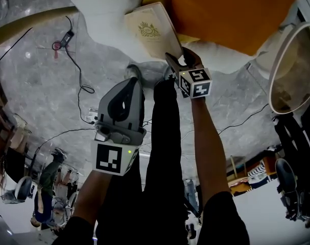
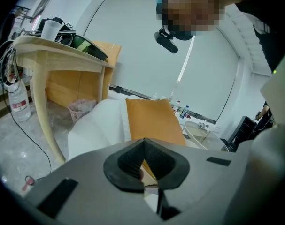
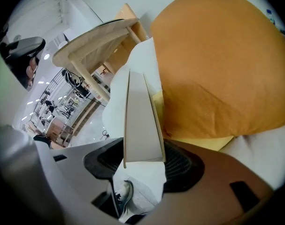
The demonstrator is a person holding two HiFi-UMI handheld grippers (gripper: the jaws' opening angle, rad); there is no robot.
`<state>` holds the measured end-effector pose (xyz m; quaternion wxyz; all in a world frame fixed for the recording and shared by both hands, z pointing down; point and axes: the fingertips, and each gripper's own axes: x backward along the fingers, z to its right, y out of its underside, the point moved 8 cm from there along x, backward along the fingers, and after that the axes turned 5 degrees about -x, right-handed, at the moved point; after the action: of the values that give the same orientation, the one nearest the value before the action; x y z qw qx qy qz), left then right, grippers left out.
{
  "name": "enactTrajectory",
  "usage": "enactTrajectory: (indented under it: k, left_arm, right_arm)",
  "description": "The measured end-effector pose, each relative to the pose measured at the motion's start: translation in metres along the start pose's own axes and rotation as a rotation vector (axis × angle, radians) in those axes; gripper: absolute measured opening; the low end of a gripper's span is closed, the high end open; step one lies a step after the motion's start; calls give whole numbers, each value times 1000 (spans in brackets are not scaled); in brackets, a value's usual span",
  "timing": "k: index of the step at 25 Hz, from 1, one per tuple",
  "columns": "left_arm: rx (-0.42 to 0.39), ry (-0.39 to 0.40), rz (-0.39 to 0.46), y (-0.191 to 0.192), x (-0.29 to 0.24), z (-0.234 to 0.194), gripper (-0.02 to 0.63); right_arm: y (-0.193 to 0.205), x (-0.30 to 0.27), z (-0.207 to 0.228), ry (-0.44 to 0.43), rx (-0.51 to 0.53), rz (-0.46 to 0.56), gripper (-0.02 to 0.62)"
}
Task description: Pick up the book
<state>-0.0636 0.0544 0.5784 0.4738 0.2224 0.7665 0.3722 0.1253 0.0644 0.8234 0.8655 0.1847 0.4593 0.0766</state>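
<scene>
The book (image 1: 152, 29) is cream with a gold emblem on its cover. It sticks out over the white seat (image 1: 106, 14), beside the orange cushion (image 1: 231, 14). My right gripper (image 1: 181, 60) is shut on its near corner. In the right gripper view the book's end (image 3: 142, 121) sits edge-on between the two dark pads of the right gripper (image 3: 144, 159), touching both. My left gripper (image 1: 133, 71) hangs lower left of the book, apart from it, holding nothing. In the left gripper view the pads of the left gripper (image 2: 143, 144) meet in a line.
A pale wooden table (image 2: 62, 55) stands left of the seat, with a water bottle (image 2: 18, 102) and a small basket (image 2: 81, 108) by it. A round glass table (image 1: 292, 70) is at the right. Black cables (image 1: 78, 75) run across the grey marble floor.
</scene>
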Motion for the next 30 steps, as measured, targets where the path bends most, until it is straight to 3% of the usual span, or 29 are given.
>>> enactTrajectory:
  k: [17,30]
  left_arm:
    - [-25,-1,76,-31,39,9,0]
    - [-10,-13,122,-79,89,28,0]
  right_arm:
    - [-3,47,-48,71,-119,38,243]
    - [-16,108,-97,149,-170,50,235]
